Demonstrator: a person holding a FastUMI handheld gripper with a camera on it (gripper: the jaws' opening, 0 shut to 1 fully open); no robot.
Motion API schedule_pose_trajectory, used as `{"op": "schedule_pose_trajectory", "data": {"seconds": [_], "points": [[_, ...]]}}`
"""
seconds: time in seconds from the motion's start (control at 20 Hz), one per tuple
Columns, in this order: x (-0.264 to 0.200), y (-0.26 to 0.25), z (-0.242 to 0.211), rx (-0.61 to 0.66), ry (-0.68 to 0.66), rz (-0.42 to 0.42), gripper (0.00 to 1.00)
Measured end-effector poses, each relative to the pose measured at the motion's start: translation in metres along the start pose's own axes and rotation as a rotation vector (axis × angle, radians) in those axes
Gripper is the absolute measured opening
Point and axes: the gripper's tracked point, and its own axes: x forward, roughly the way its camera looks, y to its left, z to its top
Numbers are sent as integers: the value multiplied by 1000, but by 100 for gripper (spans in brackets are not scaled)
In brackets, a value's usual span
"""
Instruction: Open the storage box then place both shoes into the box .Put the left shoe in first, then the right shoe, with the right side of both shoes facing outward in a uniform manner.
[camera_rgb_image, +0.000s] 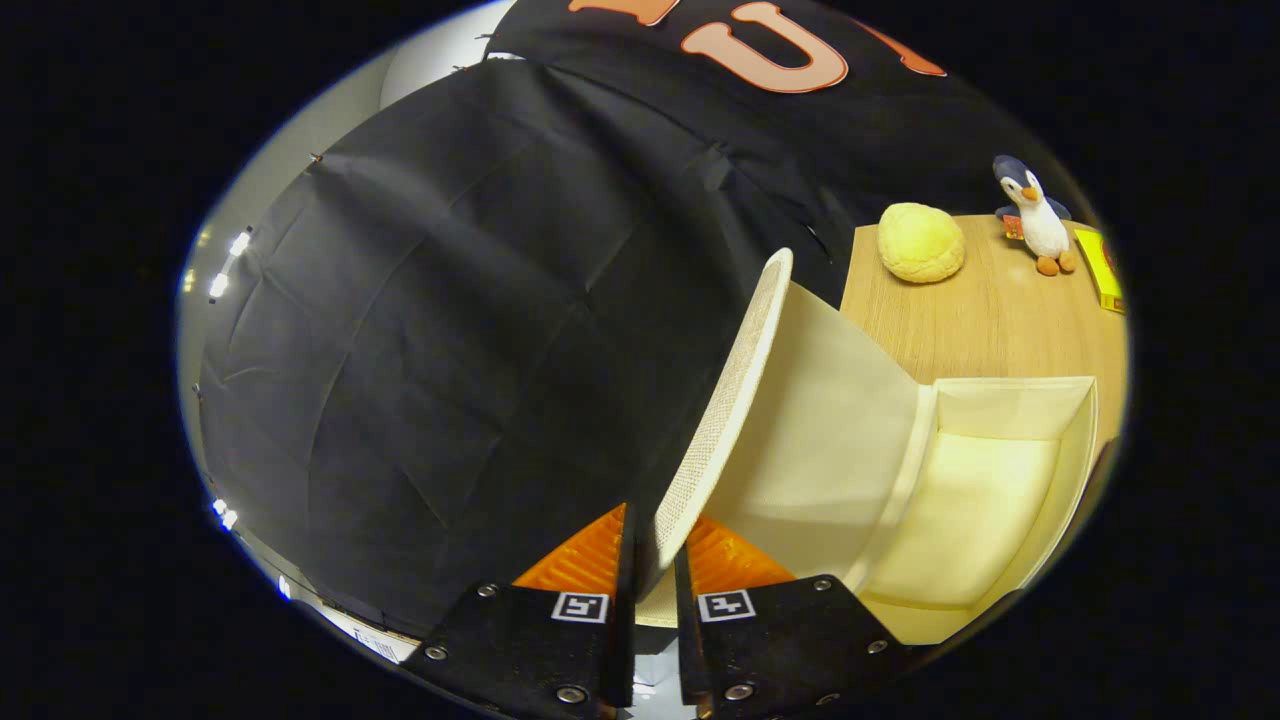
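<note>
Between the fingers — lid (735, 400) edge clamped by gripper (655, 565) | storage box (1000, 500) open

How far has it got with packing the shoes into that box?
Early days. The tool is shut on the edge of the lid, which is swung up, so the storage box stands open. Its inside looks bare, with no shoe in it. Both shoes are left to place, the left shoe first.

the tool (655, 570) has two flat plates with round screws and small square black-and-white markers.
</note>
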Motion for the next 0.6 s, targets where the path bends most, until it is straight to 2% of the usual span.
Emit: {"op": "schedule_pose_trajectory", "data": {"seconds": [0.1,0.2,0.25,0.35,0.5,0.6], "points": [[20,2,-2,16,13,-29,19],[29,7,-2,46,24,-33,24],[29,8,-2,59,29,-29,39],[19,8,4,54,7,-26,56],[-12,-2,6,23,-29,-64,65],[-32,-30,11,7,-55,-97,74]]}}
